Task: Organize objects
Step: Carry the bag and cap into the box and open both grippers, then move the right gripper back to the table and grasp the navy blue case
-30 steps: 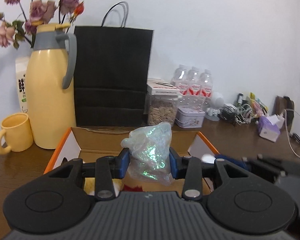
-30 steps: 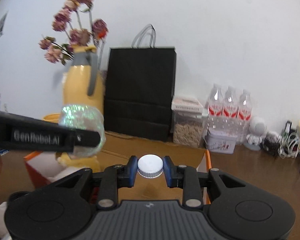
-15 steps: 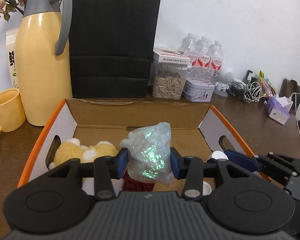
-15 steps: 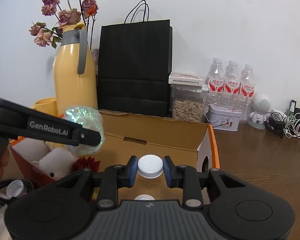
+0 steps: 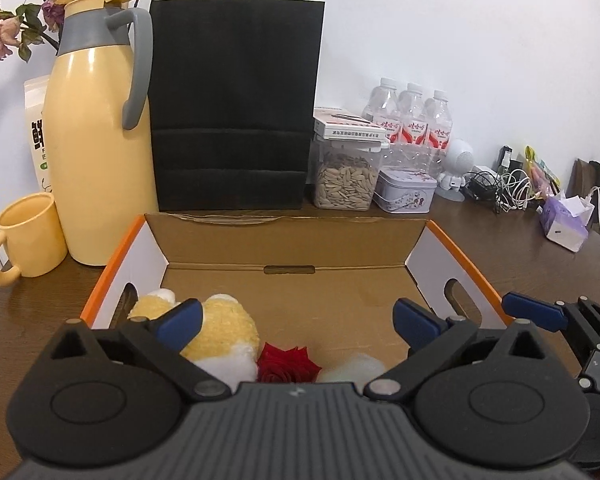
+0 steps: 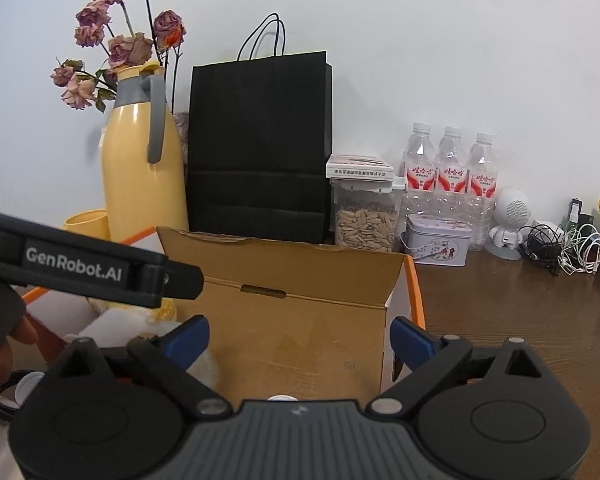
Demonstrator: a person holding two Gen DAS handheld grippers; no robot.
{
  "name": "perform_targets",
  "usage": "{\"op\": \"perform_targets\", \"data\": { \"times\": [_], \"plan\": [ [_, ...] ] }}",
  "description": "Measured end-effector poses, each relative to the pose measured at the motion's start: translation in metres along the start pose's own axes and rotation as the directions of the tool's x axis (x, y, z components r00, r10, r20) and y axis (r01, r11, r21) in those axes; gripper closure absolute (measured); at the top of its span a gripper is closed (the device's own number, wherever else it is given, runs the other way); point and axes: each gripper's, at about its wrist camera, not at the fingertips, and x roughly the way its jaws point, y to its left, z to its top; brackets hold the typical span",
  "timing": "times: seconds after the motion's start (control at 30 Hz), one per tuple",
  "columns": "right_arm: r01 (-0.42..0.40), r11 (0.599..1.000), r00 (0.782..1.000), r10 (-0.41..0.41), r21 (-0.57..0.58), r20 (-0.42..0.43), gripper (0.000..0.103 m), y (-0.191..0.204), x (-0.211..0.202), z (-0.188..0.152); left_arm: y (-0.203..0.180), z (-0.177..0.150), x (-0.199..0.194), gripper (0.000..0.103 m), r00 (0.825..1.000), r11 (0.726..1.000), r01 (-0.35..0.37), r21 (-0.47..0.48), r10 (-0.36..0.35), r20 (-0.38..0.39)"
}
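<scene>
We see a dark wooden surface (image 5: 532, 256). Along its back edge stand a yellow jug (image 5: 96, 160), a black paper bag (image 5: 232, 112), a seed jar (image 5: 346, 180), a tin (image 5: 406, 190) and water bottles (image 5: 412, 120). A yellow mug (image 5: 24, 236) sits toward the left edge, an open cardboard box (image 5: 288, 248) near the middle, tangled cables (image 5: 500, 190) and a tissue pack (image 5: 564, 220) toward the right edge.

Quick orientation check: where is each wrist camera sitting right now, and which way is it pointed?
Left wrist: behind the open left gripper, above the cardboard box, facing the wall; the right gripper shows at right.
Right wrist: behind the open right gripper, over the box's right side; the left gripper crosses at left.
Shared: box, black paper bag, yellow thermos jug.
</scene>
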Motion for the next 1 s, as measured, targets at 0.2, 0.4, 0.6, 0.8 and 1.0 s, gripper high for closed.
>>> {"op": "perform_targets", "data": {
  "times": [0.2,0.4,0.6,0.8,1.0],
  "plan": [
    [0.000,1.000,1.000,0.000,0.000,0.004,0.006,-0.001,-0.001,0.000,0.000,0.003,-0.006,0.000,1.000,1.000,0.001,0.000,-0.001,0.020],
    [-0.008,1.000,1.000,0.008,-0.006,0.026,0.006,0.000,-0.011,0.002,-0.003,0.008,-0.024,0.000,0.997,1.000,0.009,-0.001,-0.009,0.070],
    [-0.010,1.000,0.999,0.010,-0.015,0.042,0.002,0.003,-0.019,0.003,-0.002,0.010,-0.047,0.000,0.991,1.000,0.008,-0.020,-0.005,0.136],
    [-0.014,1.000,0.999,0.015,-0.022,0.053,0.000,0.005,-0.032,0.004,0.005,0.005,-0.077,0.000,0.985,0.999,0.003,-0.043,0.005,0.172],
    [-0.006,1.000,0.999,0.007,-0.019,0.044,0.000,0.004,-0.053,0.001,0.014,-0.006,-0.105,0.000,0.983,0.999,-0.005,-0.046,0.013,0.181]
  ]
}}
